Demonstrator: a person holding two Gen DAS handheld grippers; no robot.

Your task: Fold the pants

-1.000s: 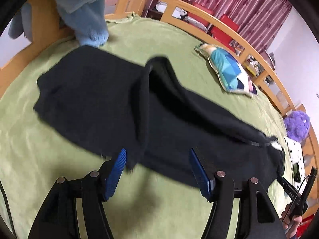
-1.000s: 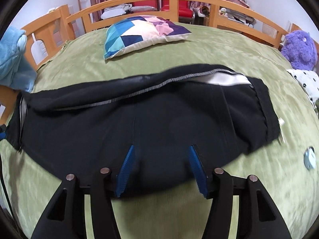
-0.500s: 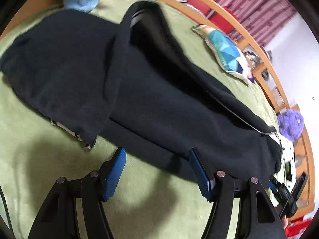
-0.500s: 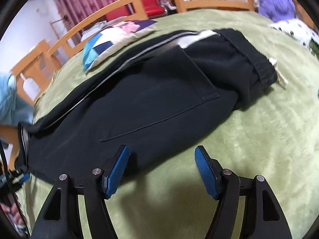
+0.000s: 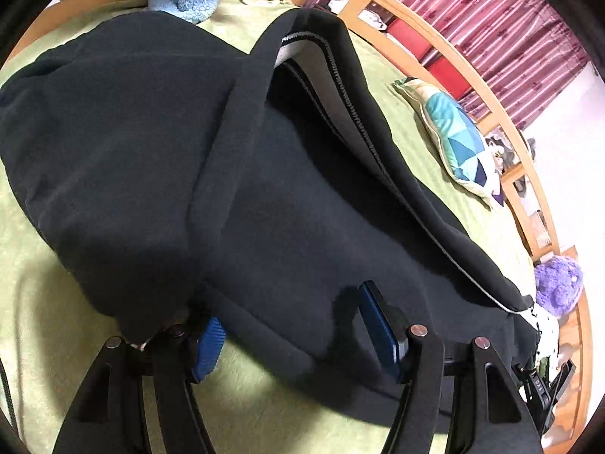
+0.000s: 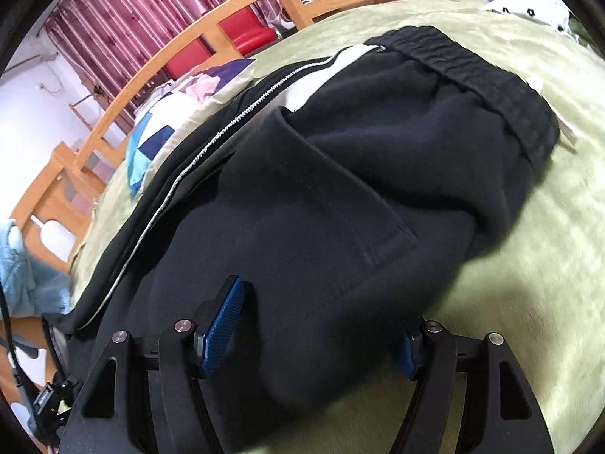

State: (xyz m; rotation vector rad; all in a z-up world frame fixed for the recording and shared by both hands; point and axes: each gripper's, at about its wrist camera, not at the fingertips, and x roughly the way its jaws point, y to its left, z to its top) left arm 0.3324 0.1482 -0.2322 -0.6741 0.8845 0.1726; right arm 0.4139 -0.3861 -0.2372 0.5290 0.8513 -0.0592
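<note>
- Pants [image 5: 287, 204]: black, fleecy, spread across the green bed [image 5: 56, 340], filling the middle of both views. Waistband [image 6: 487, 87] runs toward the upper right of the right wrist view; a white-edged side stripe [image 6: 181, 185] runs down to the lower left.
- Left claw [image 5: 298, 329]: fingers spread wide, nothing clamped. The left pad [image 5: 208, 344] sits partly under a hanging fold at bottom centre; the right pad [image 5: 378, 325] rests against cloth.
- Right claw [image 6: 317, 329]: also parted and ungripped, straddling the near edge of the pants at bottom centre.
- Handling, as a judgement: soft, thick, limp fabric with some weight. It will sag and drag on the bedspread rather than slide. Take hold at a doubled edge or the waistband, pinching through all layers.
- Hard to read: black on black hides the layer count and where the leg hems lie. You can't tell whether either lower pad is under the cloth. The right view's bed surface is motion-blurred.
</note>
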